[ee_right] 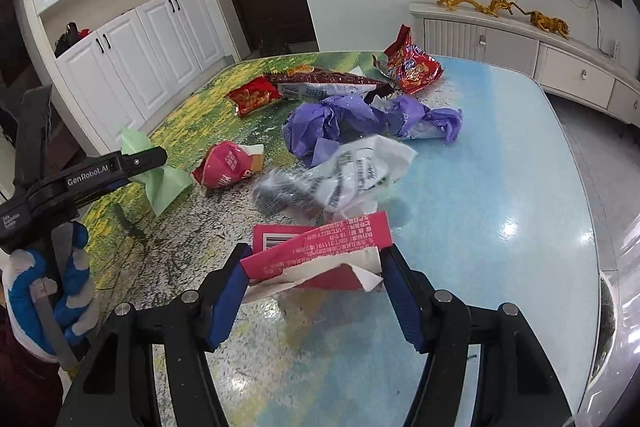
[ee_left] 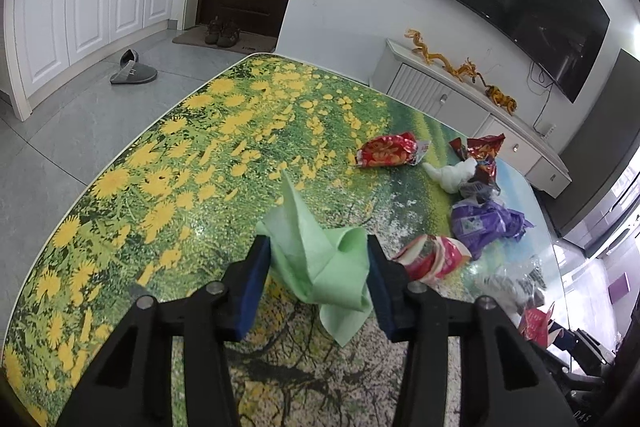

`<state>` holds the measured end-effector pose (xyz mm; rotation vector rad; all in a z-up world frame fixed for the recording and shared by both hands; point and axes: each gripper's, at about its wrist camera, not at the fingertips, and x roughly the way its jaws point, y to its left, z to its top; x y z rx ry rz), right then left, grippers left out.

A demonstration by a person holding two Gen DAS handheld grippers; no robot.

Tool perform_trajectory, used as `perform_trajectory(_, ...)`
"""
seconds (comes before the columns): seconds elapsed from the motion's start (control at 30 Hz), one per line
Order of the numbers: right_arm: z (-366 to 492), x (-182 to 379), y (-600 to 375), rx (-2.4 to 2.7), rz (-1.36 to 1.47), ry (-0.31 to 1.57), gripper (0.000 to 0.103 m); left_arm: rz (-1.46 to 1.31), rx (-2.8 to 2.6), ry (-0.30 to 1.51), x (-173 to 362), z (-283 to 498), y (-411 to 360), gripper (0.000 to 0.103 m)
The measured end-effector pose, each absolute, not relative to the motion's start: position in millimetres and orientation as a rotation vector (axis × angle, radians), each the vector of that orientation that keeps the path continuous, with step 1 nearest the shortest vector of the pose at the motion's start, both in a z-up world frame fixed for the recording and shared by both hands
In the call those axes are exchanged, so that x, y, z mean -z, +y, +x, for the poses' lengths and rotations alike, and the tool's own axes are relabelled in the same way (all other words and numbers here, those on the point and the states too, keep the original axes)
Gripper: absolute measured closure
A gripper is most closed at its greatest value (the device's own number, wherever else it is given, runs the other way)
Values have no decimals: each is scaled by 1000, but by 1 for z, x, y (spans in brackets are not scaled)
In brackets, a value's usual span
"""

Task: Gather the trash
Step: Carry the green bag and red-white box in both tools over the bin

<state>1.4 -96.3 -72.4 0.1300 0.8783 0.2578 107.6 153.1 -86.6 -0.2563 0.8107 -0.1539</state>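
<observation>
Left tool (ee_left: 318, 267) pinches a crumpled green paper (ee_left: 320, 259) between its blue pads, the sheet held clear above the counter (ee_left: 160, 163) with a pointed corner sticking up and a loose flap hanging below the fingers. In the right wrist view the same tool (ee_right: 154, 157) reaches in from the left edge, level and pointing toward the middle of the counter, and a hand in a blue and white glove (ee_right: 52, 291) grips its handle from below.

Right tool (ee_right: 314, 269) is set low over the near edge of the counter, its fingers spread around a torn pink carton (ee_right: 320, 247); both pads lie against the carton's sides, and the carton rests on the surface.

Beyond it, toward the middle, lie a crumpled white printed bag (ee_right: 344, 171) and a purple plastic bag (ee_right: 360, 123), touching each other. A pink snack packet (ee_right: 228, 167) sits just beside the green paper. Nearer the far edge are a small red wrapper (ee_right: 254, 99), a long dark red wrapper (ee_right: 324, 83) and a red snack bag (ee_right: 412, 67), bunched close together.
</observation>
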Motion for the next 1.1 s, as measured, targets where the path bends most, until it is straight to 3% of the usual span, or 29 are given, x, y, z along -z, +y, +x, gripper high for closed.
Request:
perform_trajectory(0.67, -48, 17, -144, -197, 223, 686, 40, -211, 297, 679, 13, 44, 100, 62)
perform_trajectory(1.1, -81, 13, -262, 41, 370, 599, 40, -115, 581, 669, -33, 43, -52, 62)
